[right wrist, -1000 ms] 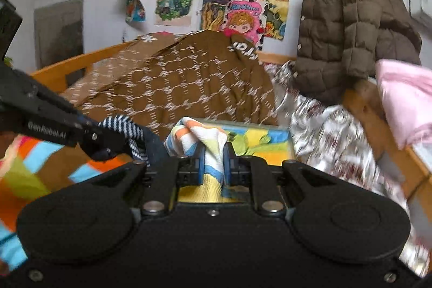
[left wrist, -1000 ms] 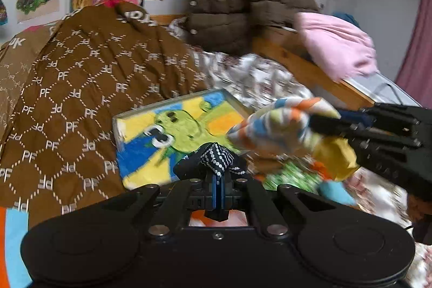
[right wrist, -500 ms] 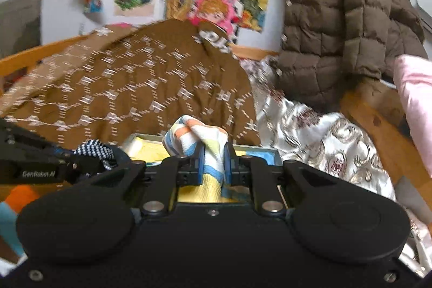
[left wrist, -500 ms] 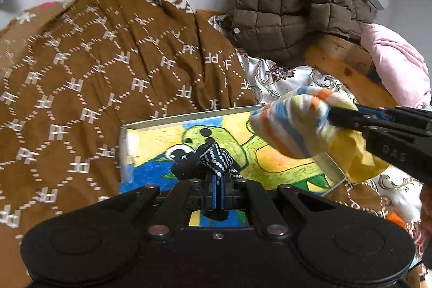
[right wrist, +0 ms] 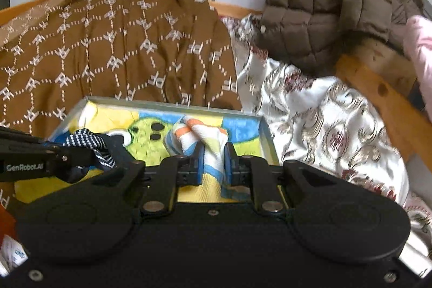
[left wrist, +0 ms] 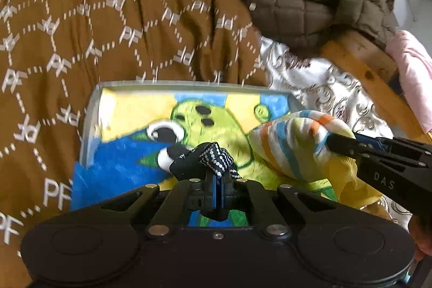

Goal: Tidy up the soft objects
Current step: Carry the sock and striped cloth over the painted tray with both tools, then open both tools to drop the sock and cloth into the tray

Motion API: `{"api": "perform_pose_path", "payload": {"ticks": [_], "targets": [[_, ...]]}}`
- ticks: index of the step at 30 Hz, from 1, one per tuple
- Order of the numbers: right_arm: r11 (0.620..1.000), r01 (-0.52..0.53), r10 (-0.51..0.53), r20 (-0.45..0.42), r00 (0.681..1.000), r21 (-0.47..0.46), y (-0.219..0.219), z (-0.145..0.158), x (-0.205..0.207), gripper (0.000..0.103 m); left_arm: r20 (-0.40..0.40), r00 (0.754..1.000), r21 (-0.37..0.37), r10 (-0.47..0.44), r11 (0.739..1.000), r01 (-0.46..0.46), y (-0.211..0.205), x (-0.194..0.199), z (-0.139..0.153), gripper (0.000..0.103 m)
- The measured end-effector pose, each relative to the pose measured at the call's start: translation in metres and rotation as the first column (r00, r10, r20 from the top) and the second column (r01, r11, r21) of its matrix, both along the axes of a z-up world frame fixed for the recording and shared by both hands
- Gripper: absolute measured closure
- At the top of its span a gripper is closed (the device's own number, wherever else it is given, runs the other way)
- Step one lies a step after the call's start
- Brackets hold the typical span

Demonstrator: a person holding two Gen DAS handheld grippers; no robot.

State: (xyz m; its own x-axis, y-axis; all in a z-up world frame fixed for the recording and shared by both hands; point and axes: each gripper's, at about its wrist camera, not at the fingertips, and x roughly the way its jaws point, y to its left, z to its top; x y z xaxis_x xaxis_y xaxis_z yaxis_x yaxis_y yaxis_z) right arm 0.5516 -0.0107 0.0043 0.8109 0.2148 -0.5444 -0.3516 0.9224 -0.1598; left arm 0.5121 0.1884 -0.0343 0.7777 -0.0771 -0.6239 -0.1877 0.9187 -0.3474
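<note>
A striped sock [right wrist: 201,138] is pinched in the right gripper [right wrist: 213,158] and a dotted dark sock [left wrist: 208,157] in the left gripper [left wrist: 217,180] – both held over the tray [right wrist: 266,139]. Each is gripped by a fold, presumably so it can be laid inside – the tray sits against the brown quilt [left wrist: 108,26].

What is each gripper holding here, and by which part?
Left gripper: dark dotted sock, pinched at a bunched fold. Right gripper: striped sock, clamped mid-length, its bunched end sticking out ahead.

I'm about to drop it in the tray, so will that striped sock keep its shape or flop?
Likely floppy: the striped sock bunches and sags around the right claw. Probably light, since a pinch on one fold carries it. It should slump in the tray, not roll.
</note>
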Motion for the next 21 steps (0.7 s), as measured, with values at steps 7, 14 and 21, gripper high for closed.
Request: {"api": "perform_pose_path", "payload": {"ticks": [7, 14, 21], "targets": [[0.999, 0.039, -0.041, -0.101, 0.994, -0.014, 0.003, -0.041, 0.03, 0.091, -0.076, 0.997, -0.003, -0.015, 1.0, 0.014, -0.002, 0.001, -0.017, 0.1], [0.998, 0.024, -0.029, -0.094, 0.995, -0.051, 0.012, -0.067, 0.024, 0.072, -0.113, 0.994, 0.023, 0.0, 1.0, 0.003, -0.004, -0.003, -0.018, 0.078], [0.999, 0.041, -0.042, -0.059, 0.997, -0.027, 0.003, -0.052, -0.004, 0.025, -0.062, 0.996, 0.041, 0.064, 0.997, -0.062, 0.0, -0.037, 0.009, 0.047]]}}
